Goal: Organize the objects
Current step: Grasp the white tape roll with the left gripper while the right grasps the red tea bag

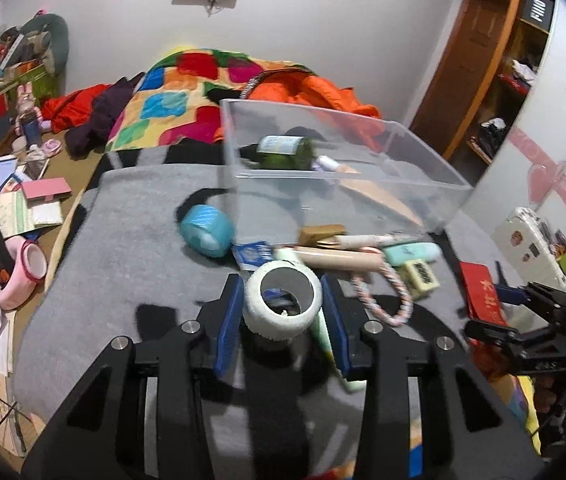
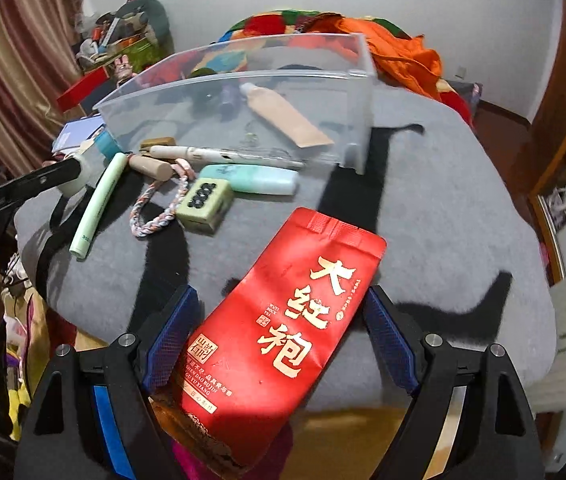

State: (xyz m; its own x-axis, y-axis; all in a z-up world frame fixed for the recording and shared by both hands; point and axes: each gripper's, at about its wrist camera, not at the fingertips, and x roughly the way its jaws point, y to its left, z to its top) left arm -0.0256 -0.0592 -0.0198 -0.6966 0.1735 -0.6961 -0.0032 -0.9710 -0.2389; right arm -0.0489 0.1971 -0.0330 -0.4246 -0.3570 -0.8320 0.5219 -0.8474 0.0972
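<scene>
The left gripper (image 1: 283, 300) is clamping a white tape roll (image 1: 283, 300) between its blue pads (image 1: 229, 320), one pad pressing on each side of the roll's rim, so the roll is sitting with its hollow core facing the camera; gripping across the outside is probably keeping it from slipping while it is being carried. Just beyond that gripper, loose items are lying in a heap on the grey blanket (image 1: 123, 260): a braided rope loop (image 1: 387, 304), a pale green box with dark buttons (image 1: 423, 276), a wooden cylinder (image 1: 339, 258), a mint bottle (image 1: 413, 252) and a white pen (image 1: 367, 240), with a blue tape roll (image 1: 207, 230) to the left of them. Farther ahead, the clear plastic bin (image 1: 363, 176) is standing open-topped and is already holding a green bottle (image 1: 283, 152) and a beige tube (image 1: 375, 192), which suggests it is serving as the collecting place, so the white roll is likely heading there. The right gripper (image 2: 279, 340) is hovering with its jaws spread wide on either side of a red tea pouch (image 2: 283, 328), whose lower end is lying between the pads without being pinched on the right side; whether the left pad is touching it cannot be told. That pouch is lying flat and angled toward the bin (image 2: 243, 80), well apart from the heap to the gripper's far left.
</scene>
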